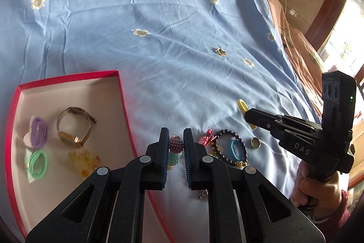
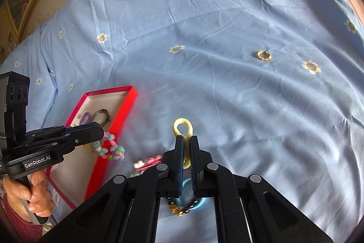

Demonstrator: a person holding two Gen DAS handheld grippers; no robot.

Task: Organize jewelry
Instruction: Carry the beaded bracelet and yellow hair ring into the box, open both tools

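Evidently each of the two tongs has taken one piece off the bed, so that two items can go to the box in a single trip. The left gripper (image 1: 176,147) pinches a pastel beaded bracelet (image 2: 109,148) near its tips; from the right wrist view the strand dangles below the closed jaws, clear of the blue floral bedsheet (image 1: 159,15), just beside the near wall of the red box (image 1: 122,92). The right gripper (image 2: 187,153) is pressed together on a yellow hair loop (image 2: 183,129), whose round end sticks out past the tips while the rest is squeezed flat between the pads.

Loose pieces lie on the sheet below and between the tools: a dark beaded bracelet (image 1: 231,149) ringed around a blue ring (image 1: 235,149), a pink hair tie (image 1: 206,138), and a small gold ring (image 1: 254,142). A patterned ring (image 2: 264,55) sits well apart, farther up the bed.

Inside the open box rest a gold wristwatch (image 1: 74,126), a purple hair tie bundle (image 1: 38,132), a green hair tie bundle (image 1: 37,162) and an amber hair clip (image 1: 84,161), spaced apart on its pale floor. There seems to be room for both held pieces.
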